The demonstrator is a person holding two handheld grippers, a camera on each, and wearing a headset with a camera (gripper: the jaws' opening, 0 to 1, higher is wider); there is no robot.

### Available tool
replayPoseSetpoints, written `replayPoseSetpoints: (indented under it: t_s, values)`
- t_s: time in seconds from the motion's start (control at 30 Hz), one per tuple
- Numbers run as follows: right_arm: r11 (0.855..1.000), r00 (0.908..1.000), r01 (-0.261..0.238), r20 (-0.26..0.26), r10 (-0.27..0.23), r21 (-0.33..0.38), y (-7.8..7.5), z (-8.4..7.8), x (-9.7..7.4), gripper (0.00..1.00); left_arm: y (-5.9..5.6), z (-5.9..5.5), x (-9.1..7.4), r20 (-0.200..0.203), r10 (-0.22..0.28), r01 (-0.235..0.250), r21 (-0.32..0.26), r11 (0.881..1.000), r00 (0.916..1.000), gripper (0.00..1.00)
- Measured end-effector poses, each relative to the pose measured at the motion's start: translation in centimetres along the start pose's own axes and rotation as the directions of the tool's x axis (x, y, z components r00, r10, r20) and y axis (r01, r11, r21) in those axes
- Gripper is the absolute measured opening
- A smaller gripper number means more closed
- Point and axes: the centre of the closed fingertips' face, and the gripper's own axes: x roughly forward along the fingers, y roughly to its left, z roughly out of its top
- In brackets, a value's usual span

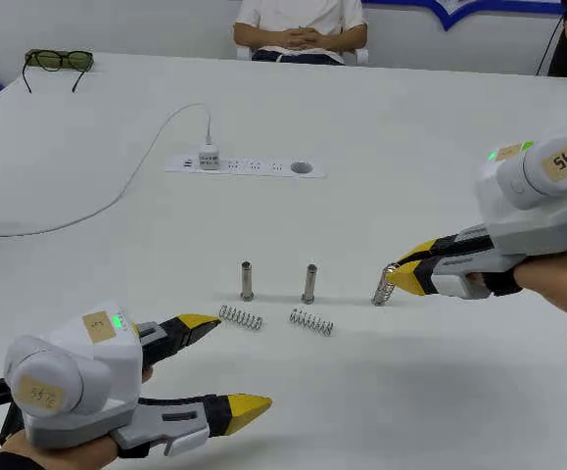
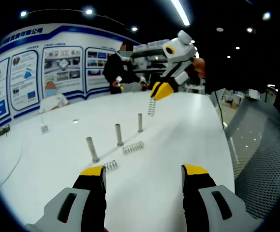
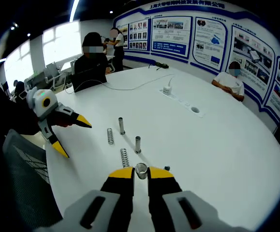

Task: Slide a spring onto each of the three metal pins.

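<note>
Barely begun, by the look of it: at a white worktop (image 1: 410, 147), the right gripper (image 1: 395, 273) has its jaws pinched shut on the top of a held spring (image 1: 384, 288), which hangs tilted beside the third pin (image 2: 140, 122), at the right end of a row standing nearer the near edge than the far one. In the left gripper view the coil's lower end looks just clear of that pin's tip, so it seems not yet threaded on, though the head view cannot settle it. The left pin (image 1: 247, 280) and middle pin (image 1: 309, 283) stand upright and bare. Two loose coils lie flat on the near-edge side of them, the left spring (image 1: 241, 316) and the right spring (image 1: 310, 321), apart from each other. The left gripper (image 1: 226, 362) hovers by the near edge, jaws spread wide and holding nothing. On this showing no pin carries a spring: one fitting is in hand, two remain
</note>
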Motion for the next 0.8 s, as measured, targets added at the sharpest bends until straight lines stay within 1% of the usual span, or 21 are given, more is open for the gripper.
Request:
replayPoseSetpoints:
  t_s: [0.43, 0.8]
  values:
    - [1.0, 0.9995, 0.031, 0.009, -0.031, 0.006, -1.9, 0.7, -0.6, 0.11, 0.3, -0.3, -0.4, -0.005, 0.014, -0.014, -0.008, 1.0, 0.9999, 0.64]
    - [0.999, 0.9985, 0.051, 0.02, -0.052, 0.012, -3.2, 1.5, -0.3, 0.11, 0.4, -0.5, -0.5, -0.008, 0.017, -0.017, -0.011, 1.0, 0.9998, 0.64]
